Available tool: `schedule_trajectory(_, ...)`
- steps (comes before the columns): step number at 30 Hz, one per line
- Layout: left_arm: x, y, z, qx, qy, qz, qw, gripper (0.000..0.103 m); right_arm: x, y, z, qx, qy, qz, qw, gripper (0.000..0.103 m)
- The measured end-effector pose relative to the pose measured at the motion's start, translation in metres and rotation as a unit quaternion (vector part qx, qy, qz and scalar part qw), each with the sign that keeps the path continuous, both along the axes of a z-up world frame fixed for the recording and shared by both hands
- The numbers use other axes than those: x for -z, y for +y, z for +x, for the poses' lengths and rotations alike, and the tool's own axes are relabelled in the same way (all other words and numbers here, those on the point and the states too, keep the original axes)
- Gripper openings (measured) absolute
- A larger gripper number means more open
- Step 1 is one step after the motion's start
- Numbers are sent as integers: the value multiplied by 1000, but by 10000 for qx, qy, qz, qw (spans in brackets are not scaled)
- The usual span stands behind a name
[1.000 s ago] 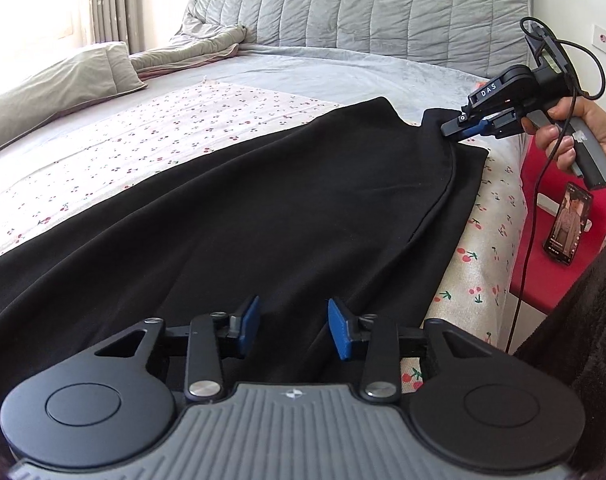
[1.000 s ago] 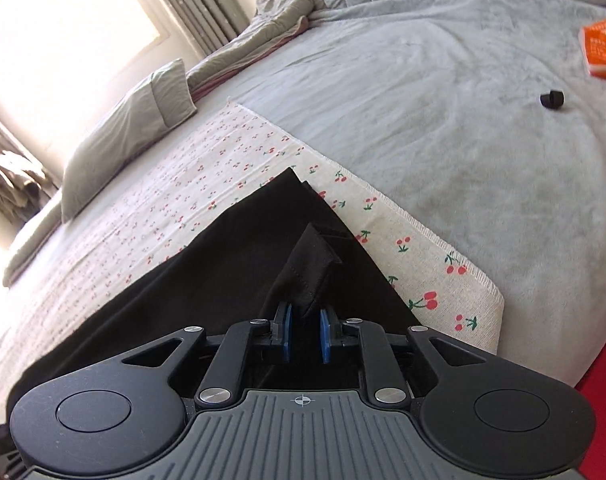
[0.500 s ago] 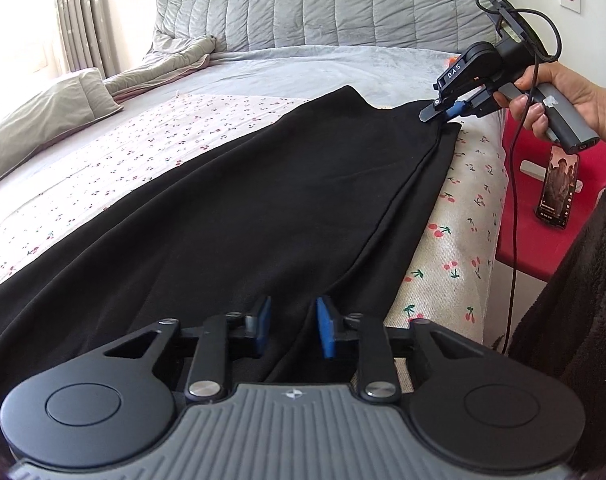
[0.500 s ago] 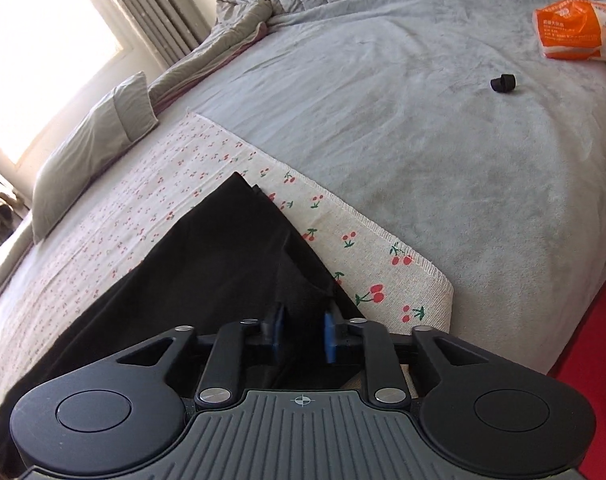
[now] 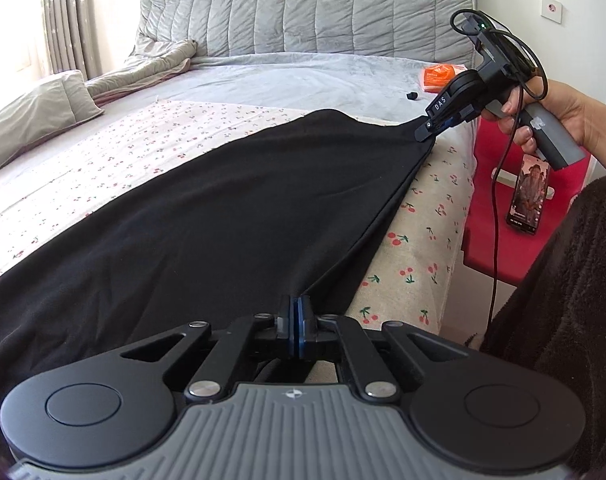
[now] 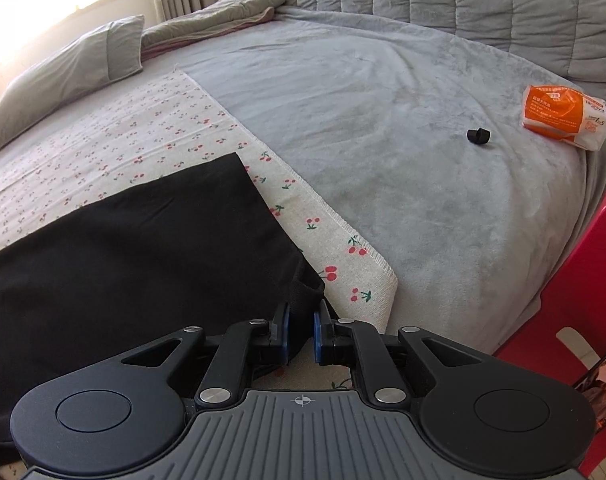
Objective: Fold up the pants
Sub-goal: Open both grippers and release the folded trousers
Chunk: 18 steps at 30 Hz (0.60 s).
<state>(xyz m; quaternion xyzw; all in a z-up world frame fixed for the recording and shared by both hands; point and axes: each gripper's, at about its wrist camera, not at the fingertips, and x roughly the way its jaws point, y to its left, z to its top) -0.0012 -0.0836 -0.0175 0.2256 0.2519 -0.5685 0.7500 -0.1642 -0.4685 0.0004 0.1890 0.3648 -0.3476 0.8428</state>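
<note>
The black pants [image 5: 207, 216] lie spread along the near edge of the bed on a cherry-print cloth [image 5: 151, 140]. My left gripper [image 5: 295, 320] is shut on the pants' near edge. My right gripper [image 5: 425, 133] shows in the left wrist view, pinching the far corner of the pants above the bed's edge. In the right wrist view the pants [image 6: 135, 248] fill the lower left and my right gripper [image 6: 301, 332] has its pads closed on a bunch of the black cloth.
A grey bedspread [image 6: 383, 128] covers the bed, with a pillow [image 6: 63, 76] at the left. An orange tissue pack [image 6: 563, 116] and a small black object [image 6: 478, 136] lie at the back right. A red stool [image 5: 515, 200] with a phone [image 5: 529, 192] stands beside the bed.
My left gripper has shut on the pants' near edge; it was open a second ago. My right gripper has pulled the far corner outward, so the pants lie flatter.
</note>
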Motion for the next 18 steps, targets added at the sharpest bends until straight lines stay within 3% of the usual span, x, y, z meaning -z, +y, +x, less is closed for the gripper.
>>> schedule_trajectory(4, 5, -5, -4, 145, -19, 218, 9997, 3, 0, 1, 4, -34, 127, -71, 9999, 15)
schedule_trajectory(6, 4, -3, -1, 156, 58, 168, 9997, 7, -2, 1, 4, 48, 131, -147, 9998, 28)
schedule_trajectory(8, 2, 1, 4, 93, 228, 31, 9997, 22, -8, 1, 3, 198, 53, -345, 9992, 42)
schedule_trajectory(9, 1, 3, 6, 56, 294, -38, 9995, 34, -13, 0, 1, 256, -54, -479, 9985, 48)
schedule_trajectory(10, -1, 5, 8, 10, 320, -114, 9994, 45, -17, 0, 0, 277, -153, -550, 9980, 49)
schedule_trajectory(13, -8, 9, 14, -170, 336, -358, 9986, 64, -26, 0, 1, 254, -496, -517, 9971, 50)
schedule_trajectory(18, -18, 13, 26, -664, 277, -567, 9958, 78, -31, 7, 19, -68, -705, -361, 9968, 60)
